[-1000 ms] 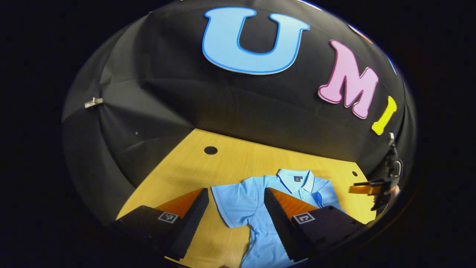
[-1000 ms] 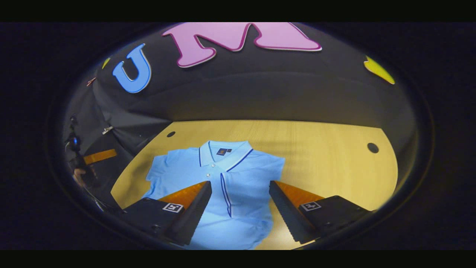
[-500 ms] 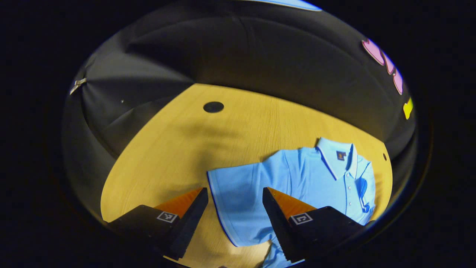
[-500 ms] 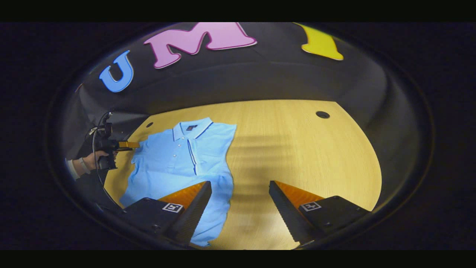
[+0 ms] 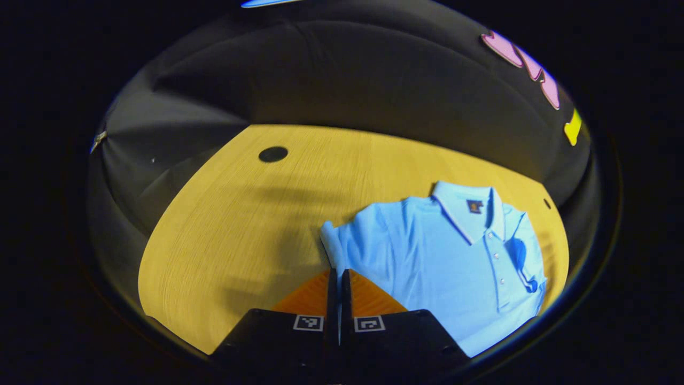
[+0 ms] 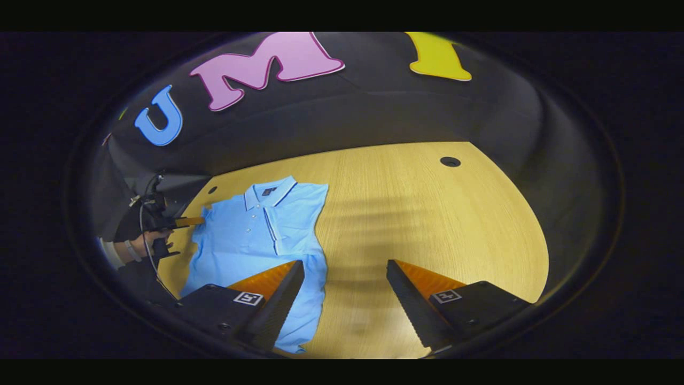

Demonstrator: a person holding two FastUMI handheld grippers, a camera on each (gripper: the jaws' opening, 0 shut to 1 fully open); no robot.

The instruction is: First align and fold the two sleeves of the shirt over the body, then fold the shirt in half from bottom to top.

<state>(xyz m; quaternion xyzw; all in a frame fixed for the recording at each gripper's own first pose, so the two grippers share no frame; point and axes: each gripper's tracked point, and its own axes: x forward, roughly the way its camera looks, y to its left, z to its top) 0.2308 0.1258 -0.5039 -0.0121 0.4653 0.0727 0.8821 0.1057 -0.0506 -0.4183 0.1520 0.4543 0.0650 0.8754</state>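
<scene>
Two tools: left tool [image 5: 337, 278] pinches the shirt [image 5: 443, 256] sleeve; right tool [image 6: 344, 289] gapes wide, holding nothing.

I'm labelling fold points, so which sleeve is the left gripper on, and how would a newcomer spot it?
On the wooden table lies a light blue polo shirt, collar toward the booth wall. The sleeve is the one spread outward, bunched at the left gripper; the opposite sleeve already lies over the body.

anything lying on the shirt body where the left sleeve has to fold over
Nothing visible does. The left gripper is pinched shut on the sleeve edge, and the shirt body beside it lies bare on the table. The right gripper hangs open off to the shirt's other side, above the table.
</scene>
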